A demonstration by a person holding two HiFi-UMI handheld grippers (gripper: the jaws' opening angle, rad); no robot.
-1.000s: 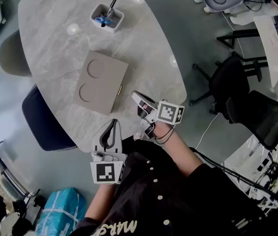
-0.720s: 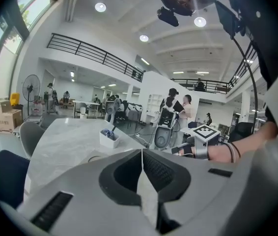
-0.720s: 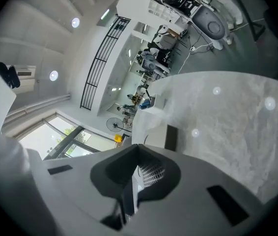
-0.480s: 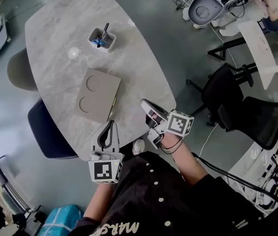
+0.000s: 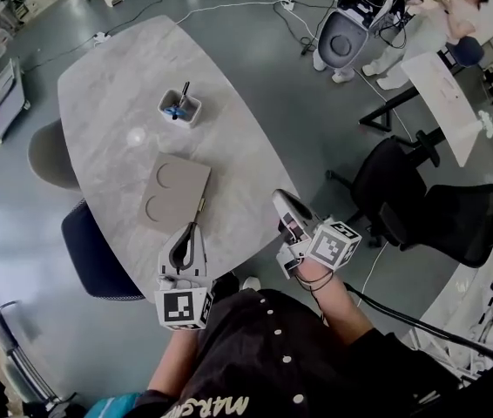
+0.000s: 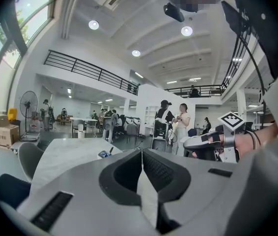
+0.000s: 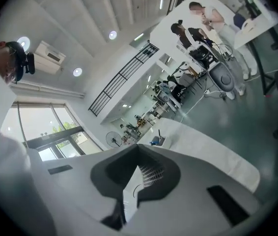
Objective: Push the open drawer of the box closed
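Grippers sit closest to us, both held back near the body. The left gripper (image 5: 191,230) hovers over the near rim of the marble table (image 5: 107,59), its jaws pressed together with nothing between them. The right gripper (image 5: 280,198) hangs off the table's right edge, and its jaws are also closed and empty. Neither touches the box (image 5: 174,192), which lies flat on the table just beyond the left gripper, a tan slab with two half-round recesses in its top. Its drawer (image 5: 200,207) shows only as a thin brass-coloured sliver against the box's right-hand side, and we see no tray standing out from the body. From that we judge the drawer to be pushed home, or very nearly. The head view is too small for us to tell whether a slight gap remains. If one does, a short nudge on that side is all that is left; otherwise the task looks finished. Farther along the table stands a white pen pot (image 5: 179,107), well apart from the box, and beyond it the marble is bare.
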